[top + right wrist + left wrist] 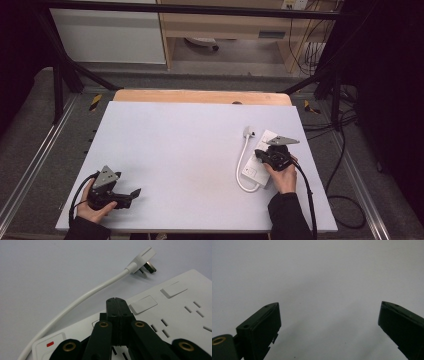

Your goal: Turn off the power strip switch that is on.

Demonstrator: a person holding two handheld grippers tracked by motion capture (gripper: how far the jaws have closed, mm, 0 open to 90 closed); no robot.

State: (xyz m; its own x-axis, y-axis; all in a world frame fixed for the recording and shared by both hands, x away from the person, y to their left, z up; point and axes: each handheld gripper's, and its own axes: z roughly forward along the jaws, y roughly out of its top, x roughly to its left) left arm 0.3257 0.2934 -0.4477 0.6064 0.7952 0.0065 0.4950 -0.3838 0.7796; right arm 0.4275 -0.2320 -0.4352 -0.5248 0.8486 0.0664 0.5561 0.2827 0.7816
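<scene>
- High view: a pale grey table (170,150) is seen from above, with a strip of wood (200,96) along its far edge and dark floor on both sides.
- A white power strip (256,167) is laid flat on the right part of the table, near the right edge, its long side running away from the person.
- Rows of socket slots and flat rocker switches are seen on the strip's top face in the right gripper view, and a small red mark (50,343) is carried on the switch at its near end.
- A white cable (240,167) is led out of the strip's near end, curved round its left side and run up the table to a white plug (248,132), which lies on the bare table just beyond the strip's far left corner.
- The plug's metal pins (149,267) are seen pointing sideways in the right gripper view.
- The right gripper (261,155) is held in the person's right hand (285,175) directly over the power strip; its jaws are pressed together with nothing between them, and their tips are placed at a switch on the strip's face, though contact cannot be confirmed.
- The left gripper (134,193) is rested in the left hand (92,207) at the near left corner of the table, well apart from the strip; its jaws are spread wide over bare table.
</scene>
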